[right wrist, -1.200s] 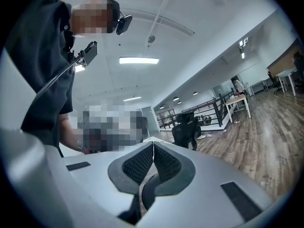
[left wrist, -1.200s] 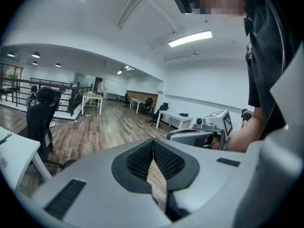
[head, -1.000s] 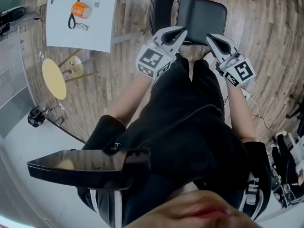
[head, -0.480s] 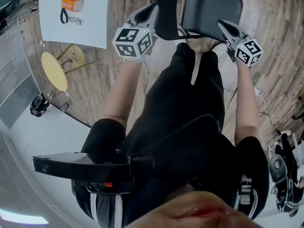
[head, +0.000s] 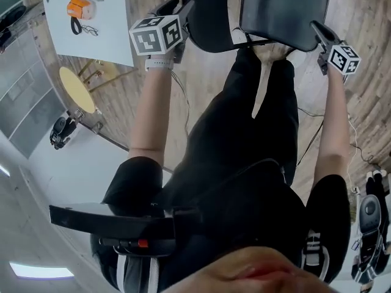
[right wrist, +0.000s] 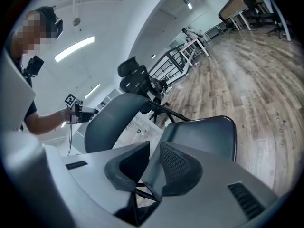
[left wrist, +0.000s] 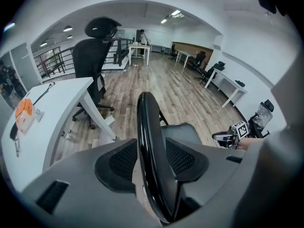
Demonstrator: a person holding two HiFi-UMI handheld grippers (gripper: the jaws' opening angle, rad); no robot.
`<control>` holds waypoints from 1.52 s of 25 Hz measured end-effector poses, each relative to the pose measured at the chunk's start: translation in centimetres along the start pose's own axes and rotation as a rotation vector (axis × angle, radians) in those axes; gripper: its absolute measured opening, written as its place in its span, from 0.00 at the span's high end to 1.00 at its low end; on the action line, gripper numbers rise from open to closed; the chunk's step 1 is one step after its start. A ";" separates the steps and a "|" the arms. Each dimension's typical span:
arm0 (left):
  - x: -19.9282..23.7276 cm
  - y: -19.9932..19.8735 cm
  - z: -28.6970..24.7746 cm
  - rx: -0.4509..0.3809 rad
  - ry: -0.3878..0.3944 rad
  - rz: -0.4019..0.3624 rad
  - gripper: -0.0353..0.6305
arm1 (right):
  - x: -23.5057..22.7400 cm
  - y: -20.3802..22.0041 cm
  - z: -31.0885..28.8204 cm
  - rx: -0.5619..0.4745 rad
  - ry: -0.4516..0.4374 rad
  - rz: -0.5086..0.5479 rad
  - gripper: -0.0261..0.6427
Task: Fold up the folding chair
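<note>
The black folding chair stands unfolded on the wood floor in front of me, backrest (head: 211, 17) to the left and seat (head: 284, 11) to the right. My left gripper (head: 182, 8) straddles the top rim of the backrest (left wrist: 148, 127). Its jaws have just been opening and stand wide, with floor showing beside the rim. My right gripper (head: 319, 30) is at the seat's near right corner. Its jaws have just been opening a little, and the edge of the seat (right wrist: 204, 132) lies in the narrow gap of the right gripper (right wrist: 151, 167).
A white table (head: 110, 29) with an orange object (head: 80, 8) stands at the left, with a round yellow stool (head: 78, 89) below it. A black office chair (left wrist: 92, 56) sits behind that table. My legs are just before the folding chair. A cable (head: 317, 127) trails on the floor.
Both grippers have moved out and down from in front of my body to the chair. The left one now sits over the backrest, the right at the seat's corner.
</note>
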State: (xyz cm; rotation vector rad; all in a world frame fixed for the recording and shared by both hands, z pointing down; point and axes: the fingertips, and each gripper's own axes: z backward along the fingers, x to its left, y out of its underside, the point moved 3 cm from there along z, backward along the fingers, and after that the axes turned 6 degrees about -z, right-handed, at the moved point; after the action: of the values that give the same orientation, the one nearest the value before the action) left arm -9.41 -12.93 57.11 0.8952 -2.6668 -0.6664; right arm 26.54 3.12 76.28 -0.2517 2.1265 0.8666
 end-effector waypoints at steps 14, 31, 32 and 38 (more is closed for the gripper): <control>1.2 -0.4 -5.3 0.145 0.028 0.003 0.67 | -16.0 5.1 1.9 0.110 0.061 -0.277 0.59; 0.8 0.3 -7.4 0.225 0.086 0.001 0.68 | -22.5 9.7 -3.4 0.201 -0.122 -0.514 0.50; 0.9 0.3 -7.5 0.229 0.090 -0.001 0.69 | -22.3 9.8 -3.7 0.201 -0.163 -0.525 0.50; 0.9 0.3 -7.5 0.240 0.133 0.013 0.74 | -21.3 9.7 -5.1 0.180 -0.328 -0.601 0.50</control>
State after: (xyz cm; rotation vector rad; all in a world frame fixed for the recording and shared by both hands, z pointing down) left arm -7.56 -15.82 63.79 0.9443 -2.6667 -0.2760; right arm 33.01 4.64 99.34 -0.5757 1.6666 0.3327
